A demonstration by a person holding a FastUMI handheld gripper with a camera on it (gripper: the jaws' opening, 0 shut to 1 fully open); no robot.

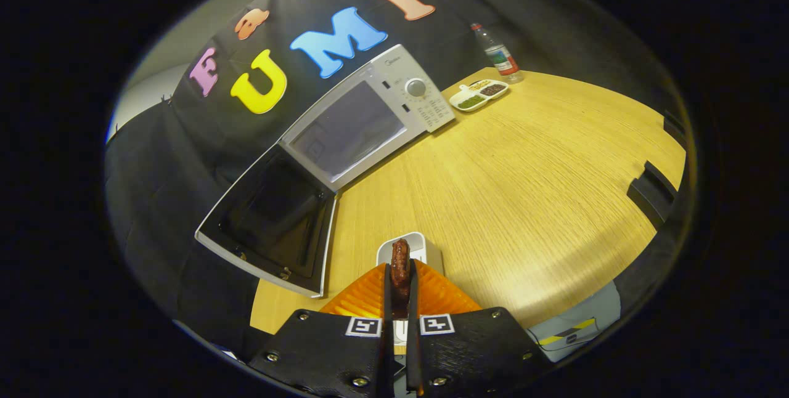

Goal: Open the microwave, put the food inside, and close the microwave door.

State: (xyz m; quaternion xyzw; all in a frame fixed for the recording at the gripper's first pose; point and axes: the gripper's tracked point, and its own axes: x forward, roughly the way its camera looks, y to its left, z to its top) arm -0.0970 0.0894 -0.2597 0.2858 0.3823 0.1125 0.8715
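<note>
The white microwave (419, 99) stands at the back of the wooden table (524, 188) against the black cloth. Its door (271, 219) hangs wide open, swung out toward me on the left, and the grey cavity (345, 130) shows. My gripper (400, 275) is shut on a dark brown piece of food (400, 259), which stands upright between the fingertips, lifted above the table. A small white dish (419, 247) sits just ahead of the fingers, partly hidden by the food. The open door's edge lies just left of the fingers.
A white divided plate (478, 95) with green and dark food lies to the right of the microwave, and a plastic bottle (500, 56) stands behind it. Black brackets (650, 191) clamp the table's right edge.
</note>
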